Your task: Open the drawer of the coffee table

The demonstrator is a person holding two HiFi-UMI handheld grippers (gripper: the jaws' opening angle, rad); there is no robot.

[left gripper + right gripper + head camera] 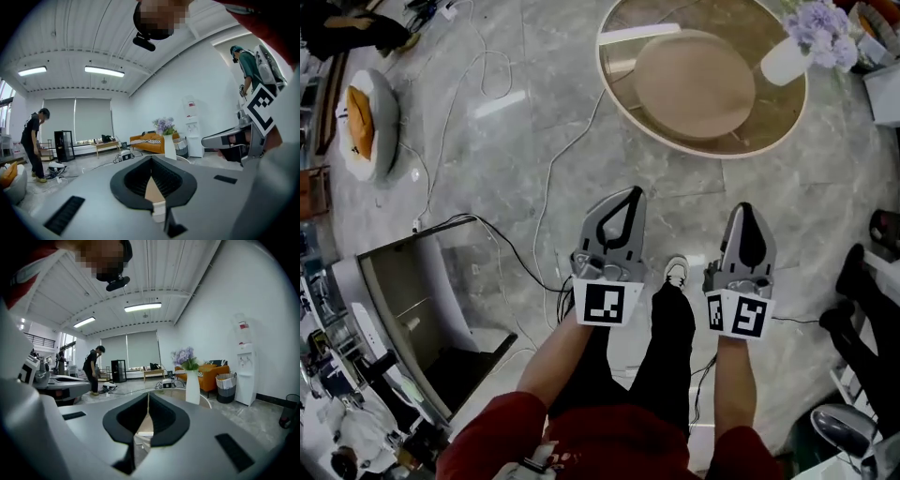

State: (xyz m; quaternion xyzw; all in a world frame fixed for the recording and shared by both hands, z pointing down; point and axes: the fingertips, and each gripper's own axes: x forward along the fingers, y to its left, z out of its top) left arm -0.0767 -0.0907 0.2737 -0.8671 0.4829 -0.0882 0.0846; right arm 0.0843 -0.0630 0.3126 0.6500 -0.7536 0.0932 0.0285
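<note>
At the bottom of the head view, nearest the camera, are the person's red sleeves (487, 431), with forearms reaching up the frame toward a gripper in each hand. Beyond them grey marble floor (516, 141) fills most of the picture, and the round glass-topped coffee table (773, 117) sits at the upper right, well apart from both tools, with a round wooden tier showing through the glass. No drawer front or handle can be made out from here, so where the drawer lies is unclear. The left gripper (632, 191) at centre and the right gripper (746, 207) just to its right both point up the frame toward the table; each has its jaws pressed fully together with nothing between them. A white vase (786, 60) of purple flowers stands on the table's right edge. Judging by this, the task has barely begun: the table is not yet reached, and finding, gripping and pulling the drawer all remain.
</note>
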